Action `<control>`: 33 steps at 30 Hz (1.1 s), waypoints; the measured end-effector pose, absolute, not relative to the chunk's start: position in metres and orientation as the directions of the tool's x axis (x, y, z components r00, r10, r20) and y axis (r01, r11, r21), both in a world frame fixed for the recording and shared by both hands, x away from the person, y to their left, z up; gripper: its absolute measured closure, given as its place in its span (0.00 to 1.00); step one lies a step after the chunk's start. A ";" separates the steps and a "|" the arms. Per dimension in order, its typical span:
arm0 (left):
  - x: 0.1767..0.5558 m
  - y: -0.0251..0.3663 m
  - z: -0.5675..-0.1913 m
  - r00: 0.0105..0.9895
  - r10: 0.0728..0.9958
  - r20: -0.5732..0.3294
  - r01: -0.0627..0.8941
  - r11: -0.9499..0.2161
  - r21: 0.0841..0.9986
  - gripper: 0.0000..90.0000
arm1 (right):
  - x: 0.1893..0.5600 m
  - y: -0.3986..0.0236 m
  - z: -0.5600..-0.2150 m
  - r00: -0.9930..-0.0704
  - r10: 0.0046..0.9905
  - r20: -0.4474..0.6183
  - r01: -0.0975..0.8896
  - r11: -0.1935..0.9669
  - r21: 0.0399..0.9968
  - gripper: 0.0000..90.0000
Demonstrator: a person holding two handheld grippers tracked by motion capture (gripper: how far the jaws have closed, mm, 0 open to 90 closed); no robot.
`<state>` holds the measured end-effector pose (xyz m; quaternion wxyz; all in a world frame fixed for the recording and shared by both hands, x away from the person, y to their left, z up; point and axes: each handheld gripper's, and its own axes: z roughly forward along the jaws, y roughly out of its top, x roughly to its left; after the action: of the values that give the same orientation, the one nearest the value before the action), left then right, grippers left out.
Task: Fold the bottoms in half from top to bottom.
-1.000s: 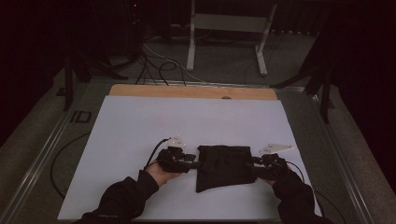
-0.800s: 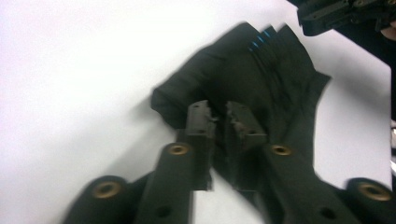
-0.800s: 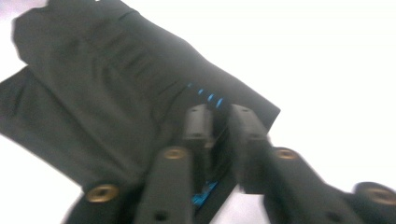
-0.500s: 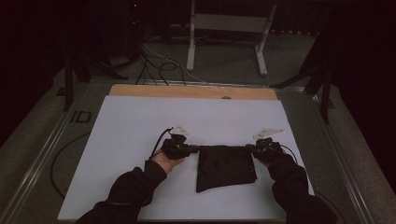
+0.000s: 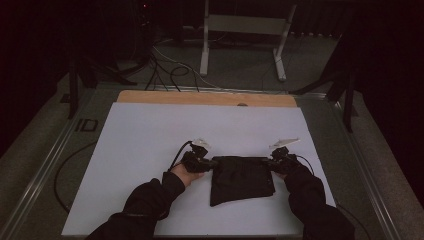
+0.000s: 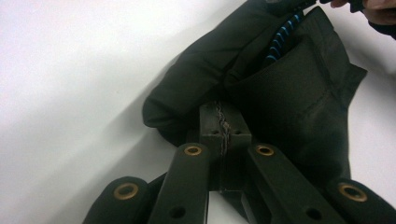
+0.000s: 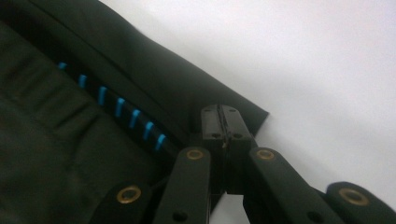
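Observation:
A black garment (image 5: 242, 180) with blue stitching (image 6: 280, 39) lies flat on the white sheet (image 5: 150, 140), near the front edge. My left gripper (image 5: 214, 163) is shut on its far left corner; in the left gripper view the jaws (image 6: 222, 119) pinch a bunched fold of the black garment (image 6: 299, 93). My right gripper (image 5: 267, 162) is shut on the far right corner. In the right gripper view the closed jaws (image 7: 221, 119) clamp the garment's (image 7: 70, 154) edge beside the blue stitching (image 7: 121, 109). Dark-sleeved forearms hold both grippers.
A wooden board (image 5: 205, 98) runs along the table's far edge. Beyond it stand a metal stand (image 5: 240, 40) and loose cables (image 5: 170, 70) on the floor. A metal rail (image 5: 45, 165) borders the table on the left. The other hand (image 6: 378, 11) shows at the top right of the left gripper view.
Both grippers have moved from the garment's sides toward its far corners and now clamp them. The garment's far edge now lies straight between them.

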<state>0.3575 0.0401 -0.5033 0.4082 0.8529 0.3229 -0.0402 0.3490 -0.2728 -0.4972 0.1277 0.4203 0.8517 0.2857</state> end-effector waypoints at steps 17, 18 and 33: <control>0.331 0.040 -0.494 0.846 0.416 -0.334 0.519 -0.496 0.696 0.99 | 0.315 -0.273 -0.481 -0.648 0.755 0.101 0.616 0.441 0.652 1.00; 0.329 0.040 -0.494 0.847 0.411 -0.336 0.518 -0.495 0.698 0.99 | 0.312 -0.273 -0.481 -0.653 0.750 0.105 0.612 0.441 0.657 1.00; 0.296 0.039 -0.486 0.895 0.310 -0.320 0.442 -0.529 0.724 0.99 | 0.258 -0.275 -0.469 -0.703 0.695 0.149 0.573 0.430 0.698 1.00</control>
<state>0.2957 0.0391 -0.4864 0.4344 0.8711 0.2159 -0.0759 0.2581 -0.2750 -0.4685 0.0808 0.3768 0.8416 0.3784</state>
